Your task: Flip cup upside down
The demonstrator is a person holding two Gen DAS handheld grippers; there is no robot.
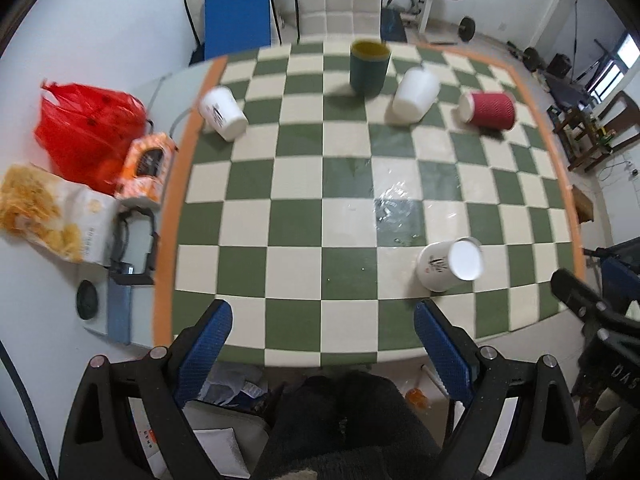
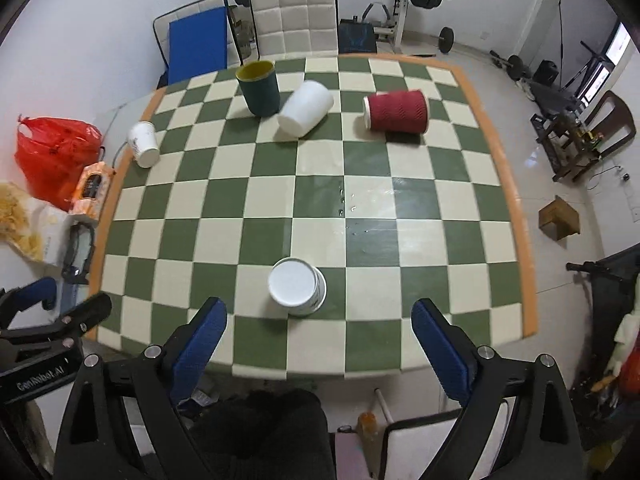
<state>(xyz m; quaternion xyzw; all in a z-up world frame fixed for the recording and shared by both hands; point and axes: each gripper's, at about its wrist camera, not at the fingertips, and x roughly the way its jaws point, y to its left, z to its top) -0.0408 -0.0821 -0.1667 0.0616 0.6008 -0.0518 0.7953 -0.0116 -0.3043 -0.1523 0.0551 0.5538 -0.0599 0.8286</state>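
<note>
- Right gripper (image 2: 320,340) nearest the lens, blue pads spread wide, nothing between them; it hangs over the near edge of the checkered table (image 2: 516,208).
- White paper cup (image 2: 297,287) sits just beyond those pads, base up, mouth down on the cloth, apart from both fingers.
- Left gripper (image 1: 323,338) likewise released, jaws wide and bare, at the near table edge; from its view the same cup (image 1: 450,265) lies to the right, ahead of the right-hand pad.
- Wet sheen and droplets (image 2: 352,204) on the squares just past the cup.
- Five cups counted: the near white one; a second white printed cup (image 2: 144,143) tipped at the left border; a dark green cup (image 2: 260,87) upright at the far side (yellow lining visible, contents cannot be seen); a plain white cup (image 2: 306,108) lying on its side, touching or just beside the green one; a red ribbed cup (image 2: 396,112) on its side, well apart to the right.
- Off the cloth, left: red plastic bag (image 2: 56,152), orange packet (image 2: 90,190), snack bag (image 2: 24,220).
- One padded chair (image 2: 294,18) behind the far edge.
</note>
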